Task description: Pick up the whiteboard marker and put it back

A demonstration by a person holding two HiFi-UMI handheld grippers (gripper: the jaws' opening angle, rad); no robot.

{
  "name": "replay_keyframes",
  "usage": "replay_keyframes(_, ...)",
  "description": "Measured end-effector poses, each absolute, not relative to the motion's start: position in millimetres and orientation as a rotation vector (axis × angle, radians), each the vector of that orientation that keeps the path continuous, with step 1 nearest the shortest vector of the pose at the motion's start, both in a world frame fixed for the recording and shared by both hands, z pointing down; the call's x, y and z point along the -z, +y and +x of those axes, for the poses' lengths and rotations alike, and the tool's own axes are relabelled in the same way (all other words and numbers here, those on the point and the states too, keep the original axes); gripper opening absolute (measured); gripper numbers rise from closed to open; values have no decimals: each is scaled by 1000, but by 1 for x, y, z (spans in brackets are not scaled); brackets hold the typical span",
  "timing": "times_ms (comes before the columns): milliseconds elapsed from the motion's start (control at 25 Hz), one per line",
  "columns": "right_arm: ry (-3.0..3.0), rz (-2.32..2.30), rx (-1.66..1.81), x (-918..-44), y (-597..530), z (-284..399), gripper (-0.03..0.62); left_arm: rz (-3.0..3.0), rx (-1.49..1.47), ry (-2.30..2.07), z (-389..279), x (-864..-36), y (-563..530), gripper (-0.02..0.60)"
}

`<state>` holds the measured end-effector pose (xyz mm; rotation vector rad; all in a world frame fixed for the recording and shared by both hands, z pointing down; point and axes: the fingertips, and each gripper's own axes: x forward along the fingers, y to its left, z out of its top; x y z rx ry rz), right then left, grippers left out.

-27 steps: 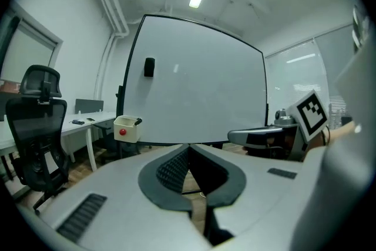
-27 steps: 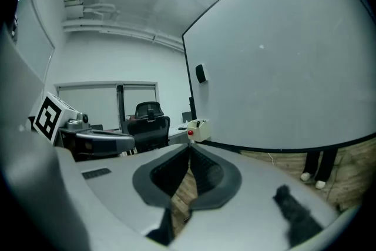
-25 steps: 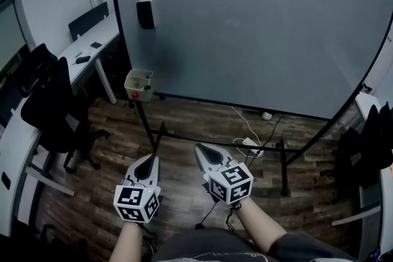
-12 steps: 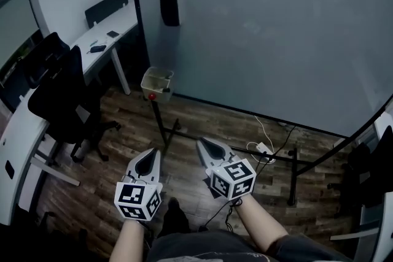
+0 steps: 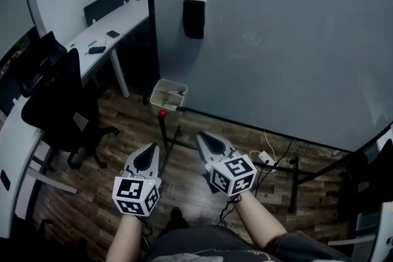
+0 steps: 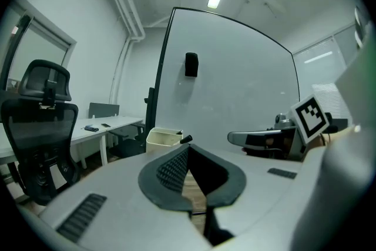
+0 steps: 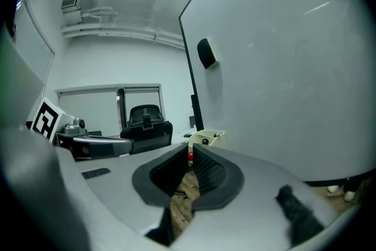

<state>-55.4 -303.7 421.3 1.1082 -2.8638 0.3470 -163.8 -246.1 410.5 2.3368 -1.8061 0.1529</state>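
A cream marker box (image 5: 169,95) hangs at the lower left corner of the whiteboard (image 5: 276,40), with a red knob (image 5: 162,113) under it. A dark marker end (image 6: 185,139) sticks out of that box (image 6: 163,137) in the left gripper view. A black eraser (image 5: 194,18) clings to the board above. My left gripper (image 5: 152,147) and right gripper (image 5: 201,135) are held side by side over the wooden floor, short of the box, both shut and empty. The right gripper (image 7: 191,150) points at the box (image 7: 205,139).
A white desk (image 5: 104,34) with small items runs along the left wall, and a black office chair (image 5: 58,107) stands beside it. A power strip with cables (image 5: 267,158) lies on the floor by the board's stand leg (image 5: 295,187).
Both grippers and the head have come closer to the whiteboard. The marker box and the eraser now sit larger and nearer the middle of the head view. Both pairs of jaws stayed shut.
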Motion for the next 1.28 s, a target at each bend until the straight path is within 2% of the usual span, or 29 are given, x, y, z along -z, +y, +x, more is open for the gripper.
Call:
replay_keyframes(320, -2812, 1156, -345, -427, -347, -85, 29, 2363, -135, -1756, -191, -410, -290, 14)
replay_keyframes(360, -2811, 1156, -353, -428, -352, -89, 36, 2365, -135, -1748, -194, -411, -295, 14)
replay_keyframes(480, -2798, 1164, -382, -432, -367, -101, 110, 2378, -133, -1719, -200, -414, -307, 14)
replay_keyframes(760, -2766, 1246, -416, -447, -399, -121, 135, 2411, -143, -1663, -216, -421, -329, 14)
replay_keyframes(1200, -2715, 1300, -406, -460, -419, -135, 131, 2411, -82, -1626, -238, -427, -354, 14)
replay_keyframes(1280, -2704, 1302, -399, -464, -420, -137, 93, 2409, -84, -1623, -240, -430, -355, 14)
